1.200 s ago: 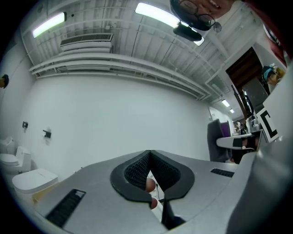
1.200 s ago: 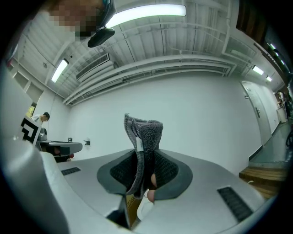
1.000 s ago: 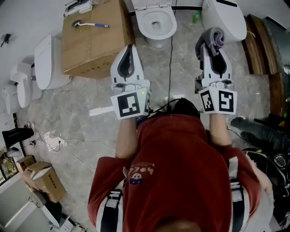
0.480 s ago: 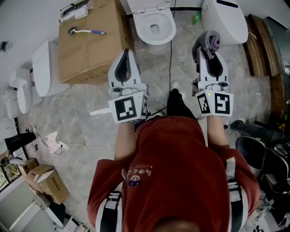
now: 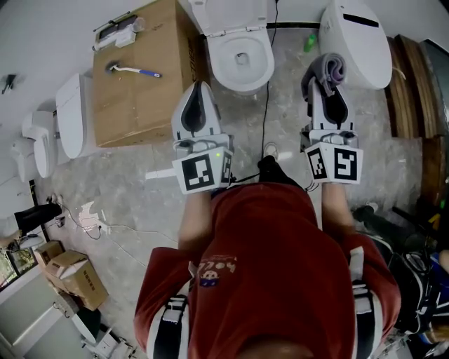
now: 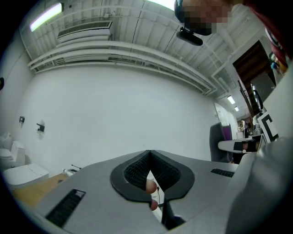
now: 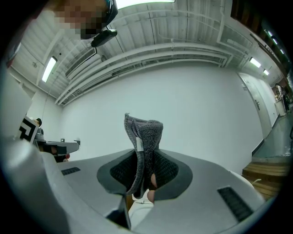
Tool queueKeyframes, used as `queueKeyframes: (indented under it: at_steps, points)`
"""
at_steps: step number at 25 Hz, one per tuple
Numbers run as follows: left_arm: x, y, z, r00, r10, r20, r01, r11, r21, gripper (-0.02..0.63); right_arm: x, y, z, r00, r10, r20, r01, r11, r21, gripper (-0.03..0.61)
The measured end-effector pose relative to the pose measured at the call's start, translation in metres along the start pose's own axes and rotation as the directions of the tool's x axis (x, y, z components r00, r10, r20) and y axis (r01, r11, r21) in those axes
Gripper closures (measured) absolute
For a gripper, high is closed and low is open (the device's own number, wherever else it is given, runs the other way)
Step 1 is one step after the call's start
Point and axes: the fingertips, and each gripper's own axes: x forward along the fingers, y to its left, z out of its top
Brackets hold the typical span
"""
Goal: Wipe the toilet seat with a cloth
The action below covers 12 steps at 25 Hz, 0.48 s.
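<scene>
Two hand-held grippers before an open toilet, cloth carried in the right one.

The left gripper (image 5: 198, 85) is recorded with its jaws brought together and nothing between them (the same is seen in the left gripper view (image 6: 149, 154)). The right gripper (image 5: 325, 83) is clamped on a folded grey cloth (image 5: 328, 66), which stands up out of the jaws in the right gripper view (image 7: 145, 130). Both grippers are held out over the marbled floor (image 5: 140, 161), apart from the toilet seat (image 5: 219, 56), which lies ahead between them, down on the bowl, with the lid (image 5: 228, 14) raised behind it. A cardboard box (image 5: 140, 91) with a brush (image 5: 133, 70) laid on top is placed just left of that toilet. A second toilet (image 5: 358, 38), lid shut, is found to the right, and a green bottle (image 5: 311, 42) is set between the two.
</scene>
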Motion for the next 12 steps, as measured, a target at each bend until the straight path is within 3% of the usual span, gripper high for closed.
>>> queueKeyframes:
  at_steps: [12]
  points:
    - [0.089, -0.018, -0.012, 0.998, 0.059, -0.008, -0.059, 0.998, 0.016, 0.603, 0.08, -0.06, -0.02, 0.998, 0.062, -0.028, -0.062, 0.998, 0.01, 0.492]
